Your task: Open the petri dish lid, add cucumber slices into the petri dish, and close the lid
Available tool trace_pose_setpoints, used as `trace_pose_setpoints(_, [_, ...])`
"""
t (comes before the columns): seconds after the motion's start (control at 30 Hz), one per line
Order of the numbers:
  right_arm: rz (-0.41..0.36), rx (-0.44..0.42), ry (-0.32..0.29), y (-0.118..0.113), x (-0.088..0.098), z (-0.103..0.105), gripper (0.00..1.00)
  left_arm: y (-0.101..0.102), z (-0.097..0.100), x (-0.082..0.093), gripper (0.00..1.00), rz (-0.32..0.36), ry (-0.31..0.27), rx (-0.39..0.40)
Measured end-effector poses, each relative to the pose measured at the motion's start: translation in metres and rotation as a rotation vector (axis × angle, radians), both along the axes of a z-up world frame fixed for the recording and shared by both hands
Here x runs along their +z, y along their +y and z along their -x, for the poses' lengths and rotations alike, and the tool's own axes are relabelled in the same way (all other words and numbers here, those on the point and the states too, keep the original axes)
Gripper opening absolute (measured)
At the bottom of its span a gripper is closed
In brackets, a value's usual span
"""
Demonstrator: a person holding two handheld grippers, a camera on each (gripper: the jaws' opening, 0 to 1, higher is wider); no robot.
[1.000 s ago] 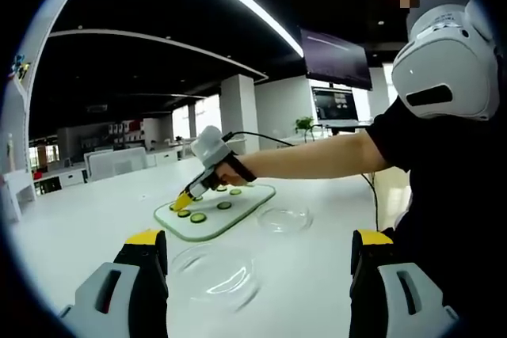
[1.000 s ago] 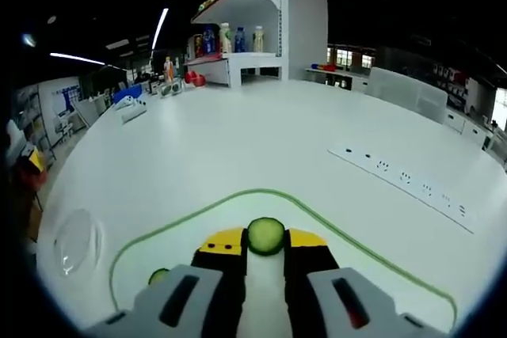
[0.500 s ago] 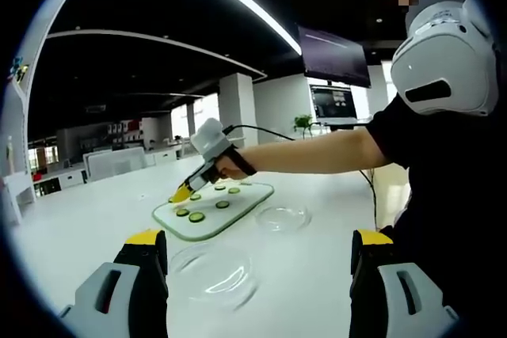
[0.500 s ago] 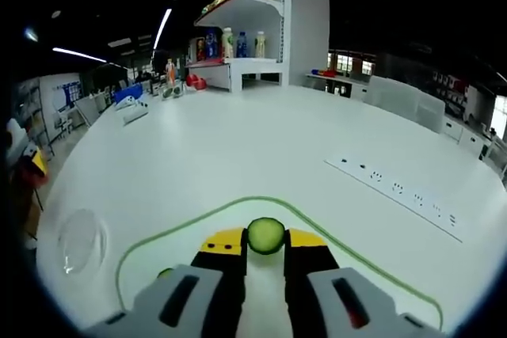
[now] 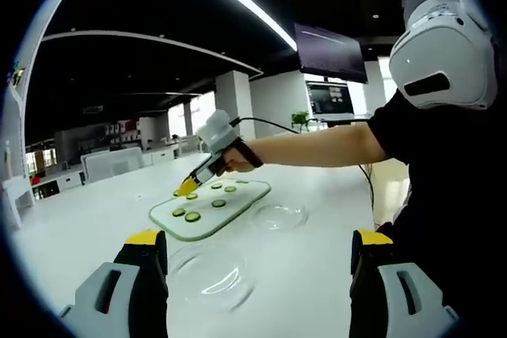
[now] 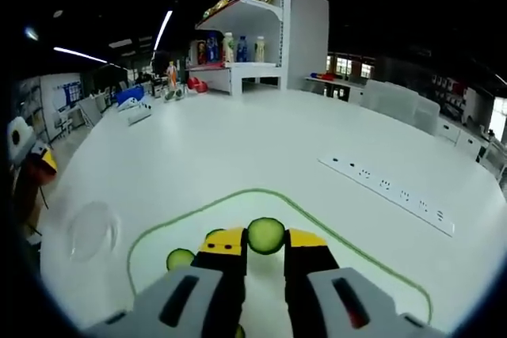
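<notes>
Pinching a cucumber slice (image 6: pixel 266 236), the right gripper (image 6: pixel 266 252) hovers seemingly above the board (image 6: pixel 348 263); left gripper (image 5: pixel 257 255) wide.

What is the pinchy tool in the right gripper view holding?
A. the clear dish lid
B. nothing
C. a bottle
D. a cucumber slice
D: the right gripper has a round green cucumber slice pinched between its yellow-tipped jaws, above the green-edged cutting board.
</notes>
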State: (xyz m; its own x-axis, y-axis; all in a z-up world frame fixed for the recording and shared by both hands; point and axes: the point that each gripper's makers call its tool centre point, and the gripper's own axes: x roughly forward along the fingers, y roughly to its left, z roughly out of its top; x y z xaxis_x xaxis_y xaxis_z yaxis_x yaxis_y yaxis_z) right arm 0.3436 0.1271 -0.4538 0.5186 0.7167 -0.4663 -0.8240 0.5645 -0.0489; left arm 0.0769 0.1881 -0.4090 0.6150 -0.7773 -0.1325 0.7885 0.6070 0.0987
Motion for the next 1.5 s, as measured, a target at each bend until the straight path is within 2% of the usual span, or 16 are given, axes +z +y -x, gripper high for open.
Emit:
trace_pose_setpoints(0.23, [-0.014, 0.01, -0.024, -0.013, 0.012, 0.011, 0.15, -0.006, 0.001, 0.001, 0.95, -0.007, -0.001, -0.009])
trace_pose_setpoints(0.4, [-0.069, 0.031, -0.019, -0.023, 0.025, 0.031, 0.15, -0.009, 0.002, 0.002, 0.95, -0.006, -0.003, -0.015])
trace_pose_setpoints(0.5, [-0.085, 0.045, -0.028, -0.031, 0.035, 0.034, 0.15, -0.012, 0.003, 0.001, 0.95, -0.01, -0.002, -0.021])
trace_pose_setpoints(0.9, [-0.082, 0.106, -0.089, -0.06, 0.06, 0.091, 0.15, -0.025, 0.001, -0.001, 0.95, -0.018, -0.004, -0.05])
trace_pose_setpoints(1.23, [-0.081, 0.081, -0.092, -0.096, 0.054, 0.112, 0.15, -0.03, 0.004, -0.004, 0.95, -0.016, 0.002, -0.06])
trace_pose_setpoints(1.5, [-0.081, 0.122, -0.074, -0.094, 0.047, 0.145, 0.15, -0.035, 0.006, -0.005, 0.95, -0.03, 0.007, -0.074])
